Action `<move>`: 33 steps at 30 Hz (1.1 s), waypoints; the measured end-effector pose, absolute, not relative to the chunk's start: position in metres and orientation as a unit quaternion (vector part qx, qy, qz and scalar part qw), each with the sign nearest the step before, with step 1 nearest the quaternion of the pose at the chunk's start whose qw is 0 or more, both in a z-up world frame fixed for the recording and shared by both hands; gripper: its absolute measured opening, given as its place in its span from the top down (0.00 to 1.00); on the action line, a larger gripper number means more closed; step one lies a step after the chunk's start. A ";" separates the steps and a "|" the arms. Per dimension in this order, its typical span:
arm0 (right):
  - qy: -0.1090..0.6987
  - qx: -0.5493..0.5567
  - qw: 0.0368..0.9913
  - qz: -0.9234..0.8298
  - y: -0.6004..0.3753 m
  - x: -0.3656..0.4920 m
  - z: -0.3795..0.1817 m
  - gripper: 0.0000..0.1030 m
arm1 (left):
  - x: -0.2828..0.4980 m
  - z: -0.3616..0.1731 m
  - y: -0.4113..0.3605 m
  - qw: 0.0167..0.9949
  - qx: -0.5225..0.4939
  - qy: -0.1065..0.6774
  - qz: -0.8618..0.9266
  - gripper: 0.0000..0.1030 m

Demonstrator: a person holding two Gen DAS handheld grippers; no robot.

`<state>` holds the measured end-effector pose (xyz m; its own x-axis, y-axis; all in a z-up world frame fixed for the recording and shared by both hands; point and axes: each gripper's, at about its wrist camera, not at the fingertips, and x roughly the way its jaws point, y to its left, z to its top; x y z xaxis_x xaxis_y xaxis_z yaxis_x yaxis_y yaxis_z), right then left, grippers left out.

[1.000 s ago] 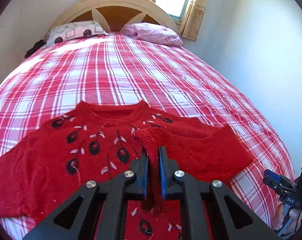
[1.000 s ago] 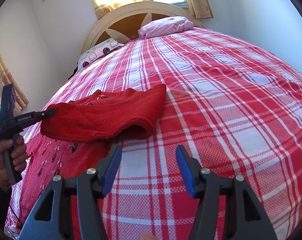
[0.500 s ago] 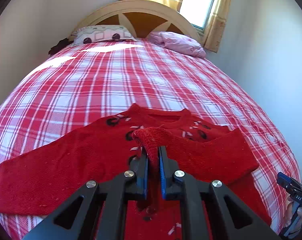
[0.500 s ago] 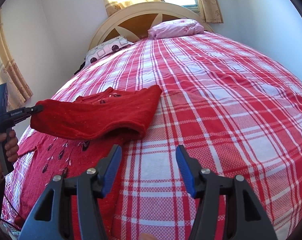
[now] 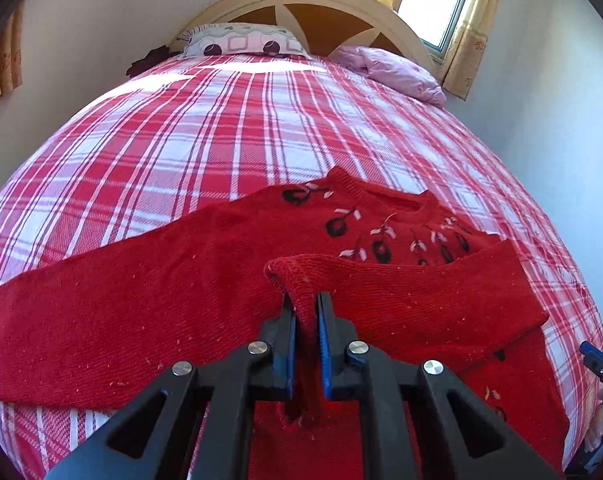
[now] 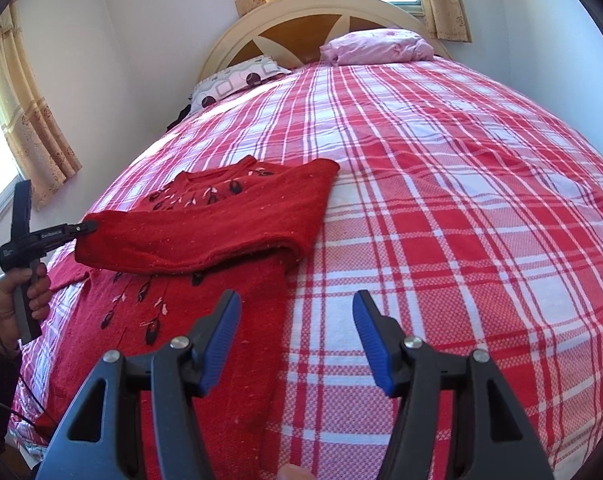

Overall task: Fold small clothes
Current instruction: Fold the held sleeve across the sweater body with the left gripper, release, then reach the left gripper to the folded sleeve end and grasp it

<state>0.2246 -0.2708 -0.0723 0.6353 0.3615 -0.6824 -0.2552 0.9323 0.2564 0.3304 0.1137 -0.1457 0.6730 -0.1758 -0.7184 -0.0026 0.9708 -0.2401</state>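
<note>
Bedroom scene: a red knit sweater (image 5: 205,280) with dark embroidered flowers lies face up on a bed (image 5: 229,140) covered by a red and white plaid bedspread, with two pillows at the arched headboard.

The left claw (image 5: 306,316) is clamped on the cuff of the sweater's sleeve (image 5: 413,292) and holds it lifted over the chest, so the sleeve is doubled across the body. From the right wrist view, the same sleeve (image 6: 205,232) hangs as a raised flap, its fold edge near the sweater's side. The right claw (image 6: 297,332) is spread wide and holds nothing, hovering low over the sweater's side edge and the plaid beside it. The other sleeve stretches flat toward the left of the bed.

Risks, as a judgement: only a narrow bit of knit sits between the left claw's blue pads, so the loose weave may slip out if the pull goes on. Tugging the sleeve sideways could drag the whole sweater along the smooth bedspread and skew its lie. If the cuff is let go while raised, the sleeve may drop crooked or bunch, leaving an uneven fold. With the right claw not pinning the body, nothing anchors the garment.
</note>
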 end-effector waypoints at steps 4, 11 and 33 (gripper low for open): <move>0.395 0.060 0.900 0.175 -0.266 0.222 -0.071 0.39 | 0.329 -0.157 0.120 0.904 -0.116 0.409 -0.040 0.91; 0.403 0.051 0.896 0.179 -0.258 0.219 -0.074 0.39 | 0.332 -0.173 0.133 0.898 -0.126 0.421 -0.025 0.91; 0.396 -0.007 0.894 0.210 -0.216 0.245 -0.050 0.27 | 0.295 -0.159 0.113 0.924 -0.013 0.381 -0.001 0.31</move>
<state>0.2446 -0.2156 -0.0497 0.5980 0.3693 -0.7114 -0.3811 0.9118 0.1530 0.2953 0.1128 -0.1593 0.7095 -0.0118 -0.7046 -0.0088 0.9996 -0.0255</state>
